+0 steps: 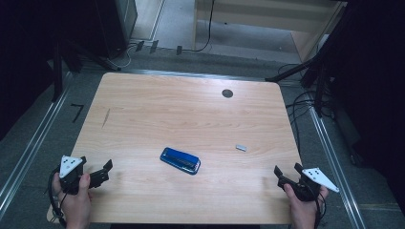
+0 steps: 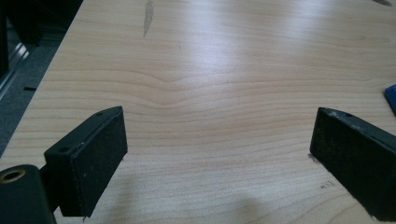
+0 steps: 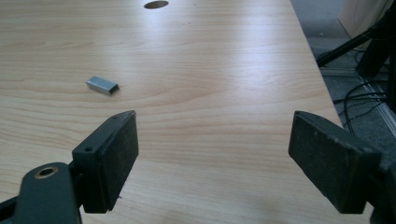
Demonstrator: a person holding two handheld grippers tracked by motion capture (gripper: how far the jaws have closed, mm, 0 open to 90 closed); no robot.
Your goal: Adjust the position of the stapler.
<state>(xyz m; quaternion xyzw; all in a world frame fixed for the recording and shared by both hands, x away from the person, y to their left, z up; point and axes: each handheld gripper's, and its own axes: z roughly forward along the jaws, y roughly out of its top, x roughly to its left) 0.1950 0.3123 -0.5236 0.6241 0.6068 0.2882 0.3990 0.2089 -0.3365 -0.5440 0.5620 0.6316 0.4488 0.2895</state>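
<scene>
Both claws, left [image 1: 98, 175] and right [image 1: 286, 175], are spread empty; the blue stapler [image 1: 180, 160] should be steadied before the staple strip [image 1: 241, 148] is pinched.

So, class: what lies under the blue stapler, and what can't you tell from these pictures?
The blue stapler lies flat on the bare wooden table, apart from the small metal staple block. Whatever sits directly beneath its base is covered and cannot be seen.

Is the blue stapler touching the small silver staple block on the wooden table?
Apart. The high view shows the blue stapler and the small silver staple block separated by bare wooden table.
</scene>
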